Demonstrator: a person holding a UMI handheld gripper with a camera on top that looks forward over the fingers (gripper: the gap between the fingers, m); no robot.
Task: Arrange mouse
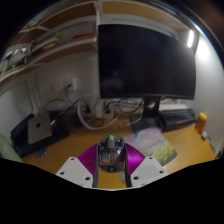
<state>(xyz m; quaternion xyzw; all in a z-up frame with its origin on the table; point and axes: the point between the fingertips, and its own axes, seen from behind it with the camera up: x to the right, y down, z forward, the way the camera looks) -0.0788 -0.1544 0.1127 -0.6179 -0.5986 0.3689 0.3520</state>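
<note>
A small mouse (109,151) with a see-through shell and a green light on top sits between my gripper's (110,160) two purple pads (88,159). Both pads press against its sides, so the gripper is shut on it. It is held above the wooden desk (60,150), just in front of the monitor's stand.
A large dark monitor (145,58) stands beyond the fingers. A keyboard (178,118) and a yellow object (202,124) lie to the right. A grey box (38,126) sits to the left, with cables by the wall. A greenish packet (157,146) lies right of the fingers.
</note>
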